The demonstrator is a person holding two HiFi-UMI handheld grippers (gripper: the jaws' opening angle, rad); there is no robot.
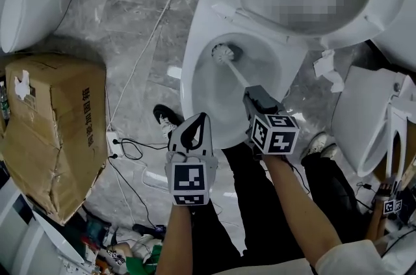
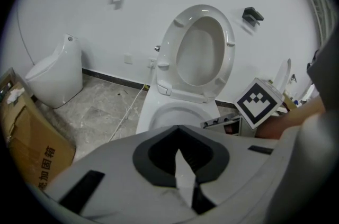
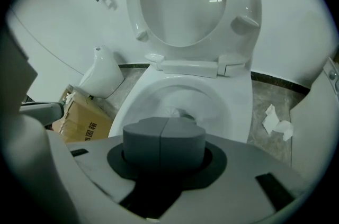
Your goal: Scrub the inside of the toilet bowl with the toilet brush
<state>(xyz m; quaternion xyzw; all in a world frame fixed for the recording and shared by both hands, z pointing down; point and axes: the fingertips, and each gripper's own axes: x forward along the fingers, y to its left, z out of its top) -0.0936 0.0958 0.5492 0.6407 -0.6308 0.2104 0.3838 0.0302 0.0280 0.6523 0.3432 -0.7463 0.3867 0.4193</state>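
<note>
1. Head view: the toilet bowl (image 1: 208, 95) holds the toilet brush (image 1: 225, 53). Its bristle head sits at the bowl's 12 o'clock and its handle slants to 5 o'clock into the right tongs (image 1: 255, 97), which clamp it. The left tongs (image 1: 203, 116) hover empty over the rim's 7 o'clock.
2. Left gripper view: jaws closed together, nothing between them; the raised toilet seat (image 2: 169, 51) is at 12 o'clock.
3. Right gripper view: jaws pressed tight on the handle and tilted steeply down, with the bristles just beyond them in the bowl.

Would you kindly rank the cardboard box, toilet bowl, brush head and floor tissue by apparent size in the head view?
1. Box and bowl: about alike, so unranked; the frame edge cuts the box off.
2. Tissue, slightly larger than the next.
3. Brush head.
</note>
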